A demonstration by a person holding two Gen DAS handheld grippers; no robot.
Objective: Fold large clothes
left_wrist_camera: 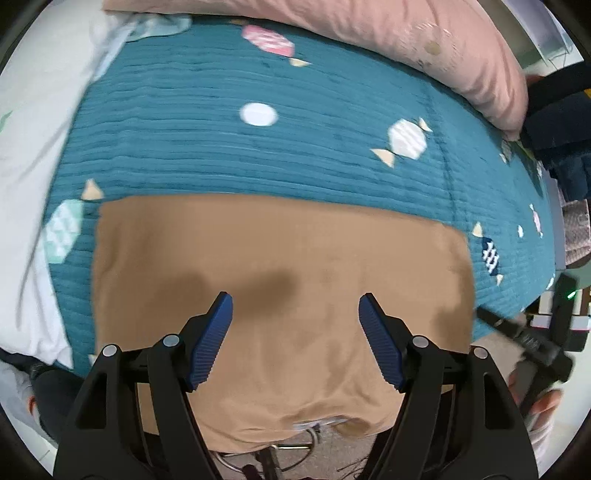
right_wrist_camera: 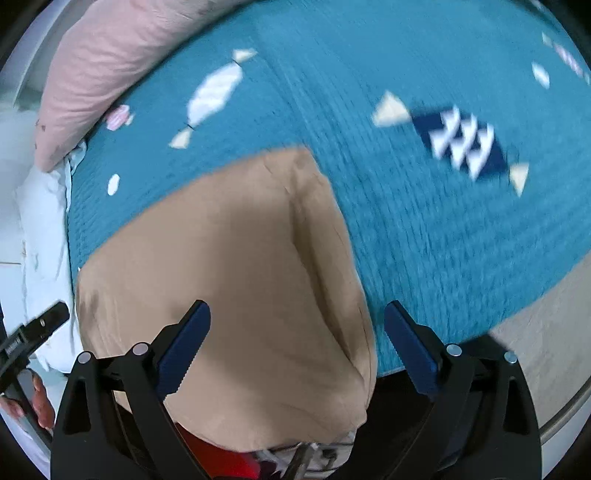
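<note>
The tan garment [left_wrist_camera: 280, 280] lies folded into a flat rectangle across the lower middle on the teal bedspread [left_wrist_camera: 258, 155], both left gripper [left_wrist_camera: 295, 339] and right gripper [right_wrist_camera: 295, 347] released above it, so only tidying likely remains.

Plain tan garment [left_wrist_camera: 280, 295] lies flat, no print on it at all. Under it, a teal ribbed blanket [left_wrist_camera: 258, 162] scattered with sweets: a white dot just beyond the garment's far edge, a white striped sweet with cream twists, a pink one farther off, a mint one by the garment's corner, and a navy one with white triangles [right_wrist_camera: 465, 142]. Past the blanket, beyond the garment, a dusty pink pillow [left_wrist_camera: 406, 33]. Off the blanket's side, white bedding [left_wrist_camera: 33, 155]. Gripper frames black, pads ridged blue [left_wrist_camera: 210, 343].
</note>
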